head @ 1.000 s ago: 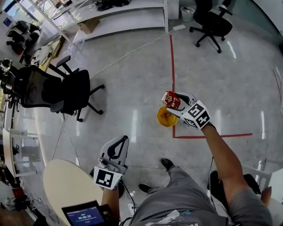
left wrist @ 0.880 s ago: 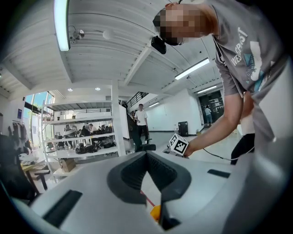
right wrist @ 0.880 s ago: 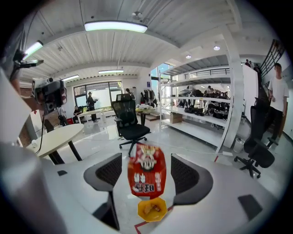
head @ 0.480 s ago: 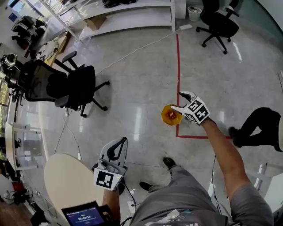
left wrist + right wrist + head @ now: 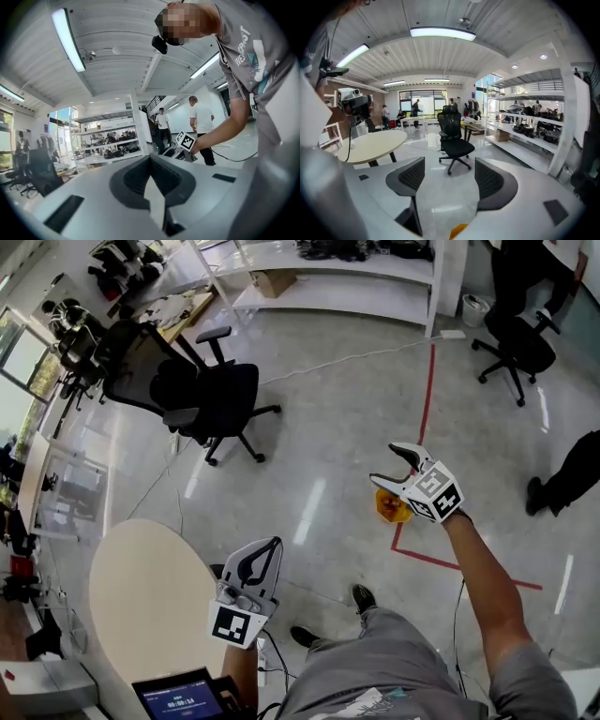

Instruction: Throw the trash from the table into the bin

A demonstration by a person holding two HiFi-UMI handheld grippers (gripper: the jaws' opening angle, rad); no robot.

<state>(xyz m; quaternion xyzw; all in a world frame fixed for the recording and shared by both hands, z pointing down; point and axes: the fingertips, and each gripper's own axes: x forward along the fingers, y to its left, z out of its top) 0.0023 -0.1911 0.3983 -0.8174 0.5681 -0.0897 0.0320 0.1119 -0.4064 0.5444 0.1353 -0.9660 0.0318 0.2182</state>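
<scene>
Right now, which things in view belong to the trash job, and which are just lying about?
Job: yellow bin; round table; right gripper, open, empty, above the bin; left gripper, shut.
Lying about: black office chair; red floor tape; shelving.

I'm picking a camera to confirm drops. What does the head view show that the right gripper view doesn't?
Only the head view: the red floor tape, the shut left tool, and the orange bin plainly, on the floor by the right tool. Only the right gripper view: that tool's jaws apart with nothing between, and ceiling lights. Both: the black office chair and the round table. The gripper view catches just an orange sliver at its bottom edge.
</scene>
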